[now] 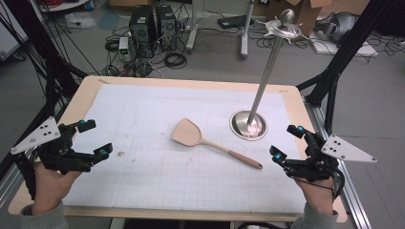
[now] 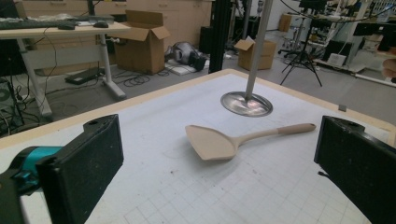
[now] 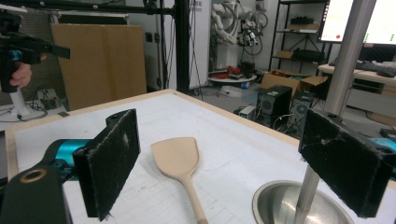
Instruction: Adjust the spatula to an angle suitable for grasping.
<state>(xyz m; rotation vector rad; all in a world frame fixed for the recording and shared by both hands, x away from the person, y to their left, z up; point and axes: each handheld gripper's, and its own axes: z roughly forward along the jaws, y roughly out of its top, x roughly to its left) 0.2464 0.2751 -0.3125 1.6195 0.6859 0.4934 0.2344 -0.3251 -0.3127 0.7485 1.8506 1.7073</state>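
A beige spatula (image 1: 200,138) lies flat at the middle of the white grid mat (image 1: 143,176), blade to the left, handle running toward the right front. It shows again as the spatula (image 2: 224,142) between the left jaws' line of sight and as the spatula (image 3: 180,163) ahead of the right jaws. A metal stand (image 1: 249,125) with a round base and tall pole rises just right of it. My left gripper (image 1: 94,139) hovers open at the mat's left edge. My right gripper (image 1: 286,143) hovers open at the right edge. Nothing sits between either pair of jaws.
The stand's pole (image 1: 270,62) ends in a spiked disc and ball high above the table. The wooden table edge (image 1: 191,82) frames the mat. Computer towers (image 1: 152,26), cables and cardboard boxes crowd the floor beyond. Black frame struts (image 1: 344,52) rise at the right.
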